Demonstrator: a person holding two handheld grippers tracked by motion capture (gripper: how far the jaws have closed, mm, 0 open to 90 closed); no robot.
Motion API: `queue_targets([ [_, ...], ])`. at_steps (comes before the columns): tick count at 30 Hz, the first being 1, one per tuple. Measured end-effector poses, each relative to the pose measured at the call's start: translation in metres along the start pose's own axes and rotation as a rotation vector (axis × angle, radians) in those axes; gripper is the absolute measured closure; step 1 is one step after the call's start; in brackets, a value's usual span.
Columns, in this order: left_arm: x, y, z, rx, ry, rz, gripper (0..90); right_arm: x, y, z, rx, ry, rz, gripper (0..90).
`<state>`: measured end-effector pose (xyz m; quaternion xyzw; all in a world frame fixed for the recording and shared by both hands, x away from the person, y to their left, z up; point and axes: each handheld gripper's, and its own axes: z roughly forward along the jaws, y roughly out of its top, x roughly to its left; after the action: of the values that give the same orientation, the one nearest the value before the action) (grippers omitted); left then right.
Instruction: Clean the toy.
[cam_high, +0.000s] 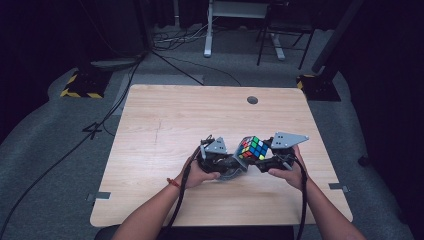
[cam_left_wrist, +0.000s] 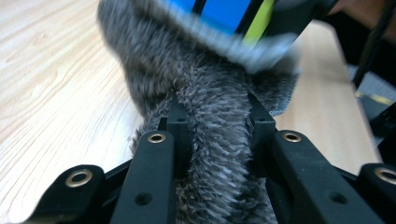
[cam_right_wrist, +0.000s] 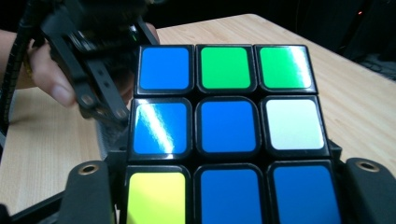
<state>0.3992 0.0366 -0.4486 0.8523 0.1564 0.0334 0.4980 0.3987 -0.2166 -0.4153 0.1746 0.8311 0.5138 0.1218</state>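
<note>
Nearest the front edge of the table (cam_high: 150, 200), the person's forearms come in and each hand holds a tool. The left gripper (cam_high: 227, 167) is pinching a grey furry cloth (cam_left_wrist: 210, 140): in the left gripper view its jaws press in on a bunched fold of the fur from both sides. Just beyond, the right gripper (cam_high: 257, 156) clamps a Rubik's cube (cam_high: 252, 148), its jaws pressed against opposite sides of the cube. The cube is raised above the table's near-middle, between the two hands, tilted on a corner. The cloth meets the cube's lower left side. Farther off, near the back edge, sits a round grey grommet (cam_high: 252, 100).
</note>
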Motion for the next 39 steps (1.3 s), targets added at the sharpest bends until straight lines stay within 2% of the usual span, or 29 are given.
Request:
queue_targets([
  [3, 0.001, -0.001, -0.004, -0.034, -0.001, -0.011, 70.6, -0.001, 0.0, 0.0, -0.01, 0.009, 0.006, 33.3],
  [9, 0.008, 0.0, -0.021, -0.148, 0.012, -0.049, 70.7, -0.003, -0.004, 0.0, 0.031, 0.019, 0.017, 33.3],
  [11, 0.01, 0.001, -0.025, -0.165, 0.01, -0.058, 70.7, -0.002, -0.003, 0.0, 0.037, 0.03, 0.015, 33.4],
  [16, 0.007, 0.001, -0.019, -0.119, 0.045, -0.037, 70.8, 0.0, -0.003, 0.003, 0.008, 0.023, 0.028, 33.5],
  [19, 0.007, -0.001, -0.01, -0.07, 0.038, -0.033, 70.8, 0.004, 0.0, 0.003, -0.02, 0.026, 0.02, 33.6],
  [22, 0.003, -0.002, -0.001, -0.033, 0.03, -0.017, 70.8, 0.007, 0.001, 0.004, -0.022, 0.025, 0.01, 33.6],
  [25, 0.003, -0.002, -0.003, -0.051, 0.012, -0.025, 70.8, 0.008, 0.001, 0.006, 0.003, -0.01, -0.01, 33.6],
  [28, 0.0, -0.001, -0.007, -0.069, -0.02, -0.02, 70.9, 0.001, -0.001, 0.001, -0.003, -0.055, 0.011, 33.6],
  [30, -0.003, -0.002, -0.008, -0.078, -0.048, -0.014, 70.9, -0.004, -0.002, -0.002, -0.006, -0.064, 0.03, 33.7],
  [31, -0.004, -0.002, -0.008, -0.077, -0.045, -0.006, 70.9, -0.005, -0.002, -0.004, -0.007, -0.069, 0.035, 33.6],
  [35, -0.001, 0.0, -0.009, -0.1, -0.007, -0.034, 70.9, -0.005, -0.003, -0.005, -0.022, -0.02, 0.049, 33.6],
  [36, 0.001, 0.0, -0.009, -0.098, 0.015, -0.042, 70.9, -0.002, -0.003, -0.004, -0.024, 0.003, 0.041, 33.6],
  [38, 0.004, 0.0, -0.01, -0.094, 0.039, -0.049, 70.9, 0.007, 0.0, 0.001, 0.001, 0.017, 0.005, 33.6],
  [39, 0.006, -0.001, -0.011, -0.091, 0.039, -0.058, 70.9, 0.011, 0.002, 0.004, 0.008, 0.029, -0.011, 33.6],
])
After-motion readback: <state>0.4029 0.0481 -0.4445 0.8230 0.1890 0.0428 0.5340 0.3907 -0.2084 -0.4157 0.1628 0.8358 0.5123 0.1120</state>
